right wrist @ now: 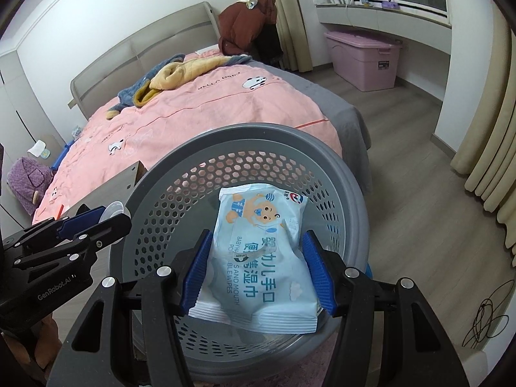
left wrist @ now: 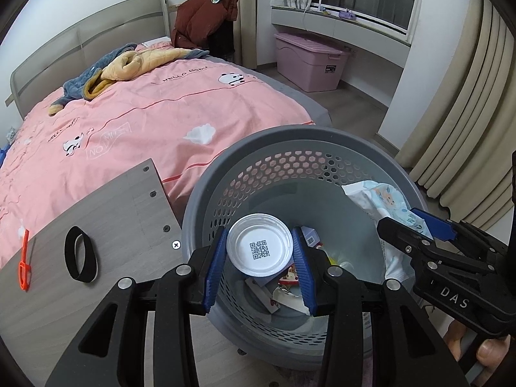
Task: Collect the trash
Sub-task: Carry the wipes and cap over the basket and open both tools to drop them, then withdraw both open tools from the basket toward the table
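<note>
The round grey plastic waste basket (left wrist: 322,148) with its honeycomb-perforated wall sits directly below both sets of fingers, and trash already lies at its bottom, so the step in hand looks like the drop. Start on your left: the left gripper (left wrist: 260,254) has its blue ribbed pads closed narrowly on the small white round plastic lid (left wrist: 259,247) printed with a square code, one pad on each side of its rim, and the lid hangs inside the basket's mouth just ahead of the fingertips. Spread those fingers fully and let it fall straight; it is light and may cling to a pad, so open cleanly rather than shaking. Beyond the left finger lie the grey wooden board (left wrist: 106,222), a black elastic band (left wrist: 80,254) and an orange plastic clip (left wrist: 23,267); keep clear of them. Moving to your right, the right gripper (right wrist: 258,267) holds the pale blue soft pack of baby wipes (right wrist: 258,251) at moderate width, pads against its two long edges, the pack tilted over the basket's middle. Its near end juts back past the fingers over the rim, so ease forward before letting go.
</note>
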Demonstrator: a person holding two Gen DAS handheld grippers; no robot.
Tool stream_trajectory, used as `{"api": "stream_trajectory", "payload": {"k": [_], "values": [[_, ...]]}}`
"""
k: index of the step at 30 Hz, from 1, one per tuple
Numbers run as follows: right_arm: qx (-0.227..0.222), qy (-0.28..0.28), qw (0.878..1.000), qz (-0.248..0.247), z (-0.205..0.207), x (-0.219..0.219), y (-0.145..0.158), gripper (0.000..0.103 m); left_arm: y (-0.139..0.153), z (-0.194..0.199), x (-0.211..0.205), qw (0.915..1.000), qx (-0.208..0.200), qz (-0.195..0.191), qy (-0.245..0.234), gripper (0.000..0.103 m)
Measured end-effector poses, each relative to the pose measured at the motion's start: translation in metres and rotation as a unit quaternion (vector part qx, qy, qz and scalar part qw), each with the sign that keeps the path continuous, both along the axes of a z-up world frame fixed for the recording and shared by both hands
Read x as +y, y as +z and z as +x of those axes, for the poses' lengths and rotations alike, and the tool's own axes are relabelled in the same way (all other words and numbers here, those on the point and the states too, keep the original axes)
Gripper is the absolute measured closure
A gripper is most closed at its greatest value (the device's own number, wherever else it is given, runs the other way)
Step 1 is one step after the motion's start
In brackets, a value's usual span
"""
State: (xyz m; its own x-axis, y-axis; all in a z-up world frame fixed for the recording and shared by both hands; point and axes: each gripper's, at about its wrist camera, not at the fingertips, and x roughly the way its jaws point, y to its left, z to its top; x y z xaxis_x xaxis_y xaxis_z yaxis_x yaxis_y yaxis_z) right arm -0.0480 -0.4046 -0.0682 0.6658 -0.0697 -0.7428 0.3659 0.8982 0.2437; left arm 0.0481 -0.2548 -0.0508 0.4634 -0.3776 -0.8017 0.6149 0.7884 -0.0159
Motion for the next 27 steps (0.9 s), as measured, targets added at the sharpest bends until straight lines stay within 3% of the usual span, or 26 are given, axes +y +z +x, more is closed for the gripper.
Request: {"api": "stream_trajectory", "payload": {"k": [2,5,8,14,27], "values": [[-0.002,0.0,1.0,-0.001,0.0,-0.001,0.0,0.045,0.0,0.0,-0.001,1.0,-0.001,0.002,0.001,0.063],[-0.008,-0.003,1.0,-0.007,-0.001,-0.002,0.001,0.032,0.0,-0.001,-0.001,1.0,-0.003,0.002,0.001,0.053],[-0.012,-0.005,1.0,-0.008,-0.002,-0.003,0.002,0.032,0.001,-0.002,0.0,1.0,-0.006,0.001,0.003,0.045],[-0.008,-0.007,1.0,-0.005,-0.002,-0.002,0.001,0.032,0.002,-0.003,0.002,0.9999,-0.006,0.002,0.01,0.039],[-0.01,-0.008,1.0,-0.009,-0.006,0.0,0.007,0.031,0.01,-0.005,0.009,0.9997,-0.014,-0.004,0.021,0.035]]}}
